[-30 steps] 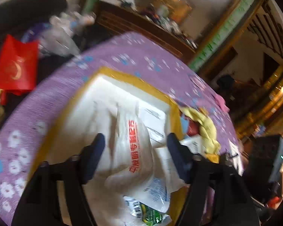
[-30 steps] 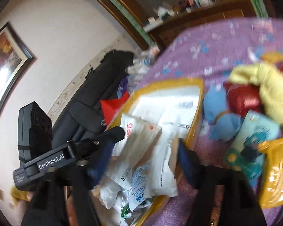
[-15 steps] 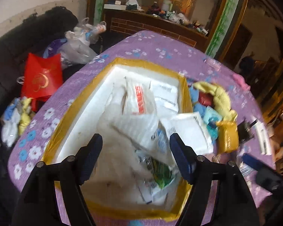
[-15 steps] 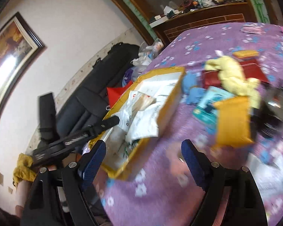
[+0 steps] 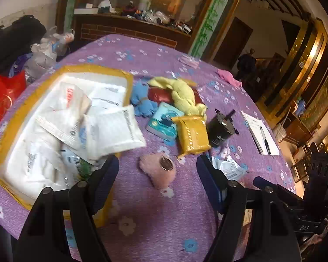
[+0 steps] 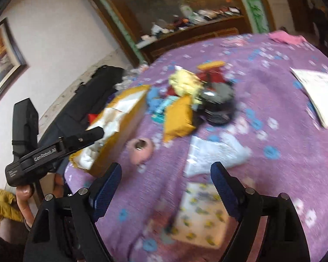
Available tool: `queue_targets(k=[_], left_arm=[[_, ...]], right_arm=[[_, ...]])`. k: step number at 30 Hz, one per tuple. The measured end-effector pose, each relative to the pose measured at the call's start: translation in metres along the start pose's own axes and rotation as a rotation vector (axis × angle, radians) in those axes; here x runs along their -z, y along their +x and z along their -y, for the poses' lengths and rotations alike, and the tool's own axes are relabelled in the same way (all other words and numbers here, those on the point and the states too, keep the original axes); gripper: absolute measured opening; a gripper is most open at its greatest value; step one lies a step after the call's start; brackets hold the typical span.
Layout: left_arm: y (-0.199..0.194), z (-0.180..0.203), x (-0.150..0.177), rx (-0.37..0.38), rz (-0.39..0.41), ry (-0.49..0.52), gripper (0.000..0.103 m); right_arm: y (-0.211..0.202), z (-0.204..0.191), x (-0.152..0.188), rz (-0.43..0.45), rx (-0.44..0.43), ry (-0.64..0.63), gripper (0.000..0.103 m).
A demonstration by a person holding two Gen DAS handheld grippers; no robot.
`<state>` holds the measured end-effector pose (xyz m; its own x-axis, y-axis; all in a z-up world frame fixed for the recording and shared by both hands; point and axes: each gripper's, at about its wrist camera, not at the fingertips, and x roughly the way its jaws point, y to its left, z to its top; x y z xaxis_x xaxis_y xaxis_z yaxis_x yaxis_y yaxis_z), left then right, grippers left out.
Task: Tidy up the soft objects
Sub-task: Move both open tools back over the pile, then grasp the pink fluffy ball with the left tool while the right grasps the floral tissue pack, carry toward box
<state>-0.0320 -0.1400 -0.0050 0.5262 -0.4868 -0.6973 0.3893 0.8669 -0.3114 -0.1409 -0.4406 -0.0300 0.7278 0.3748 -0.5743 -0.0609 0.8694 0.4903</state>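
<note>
A foam box (image 5: 17, 111) with yellow tape edges holds several white soft packets (image 5: 111, 131) on the purple floral tablecloth (image 5: 159, 218); it also shows in the right wrist view (image 6: 122, 120). Right of it lie a blue cloth (image 5: 142, 100), a yellow cloth (image 5: 183, 93), a red pouch (image 5: 159, 95), a teal packet (image 5: 164, 122), a yellow pouch (image 5: 192, 134) and a pink fuzzy item (image 5: 159, 171). My left gripper (image 5: 157, 179) is open and empty above the pink item. My right gripper (image 6: 166, 187) is open and empty over the cloth, near a clear packet (image 6: 214, 155) and a patterned packet (image 6: 201, 216).
A black round device (image 5: 218, 127) sits beside the yellow pouch. White papers (image 5: 260, 133) lie at the right. A pink cloth (image 5: 228, 76) lies at the far edge. A red bag (image 5: 4, 98) and plastic bags (image 5: 43, 54) sit beyond the table's left side.
Both grippers have pulled back and away from the box. The left view now sits over the pink item instead of the box. The right gripper has swung right over the table.
</note>
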Motion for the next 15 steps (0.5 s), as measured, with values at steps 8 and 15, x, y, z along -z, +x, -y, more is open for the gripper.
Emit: queue_targets(k=[8, 15], left_arm=[[0.005, 0.009, 0.008, 0.012, -0.037, 0.007, 0.073], [0.02, 0.025, 0.012, -0.004, -0.102, 0.066, 0.073]], right_arm=[[-0.001, -0.004, 0.013, -0.08, 0.082, 0.002, 0.08], [0.019, -0.009, 0.012, -0.112, 0.192, 0.032, 0.056]])
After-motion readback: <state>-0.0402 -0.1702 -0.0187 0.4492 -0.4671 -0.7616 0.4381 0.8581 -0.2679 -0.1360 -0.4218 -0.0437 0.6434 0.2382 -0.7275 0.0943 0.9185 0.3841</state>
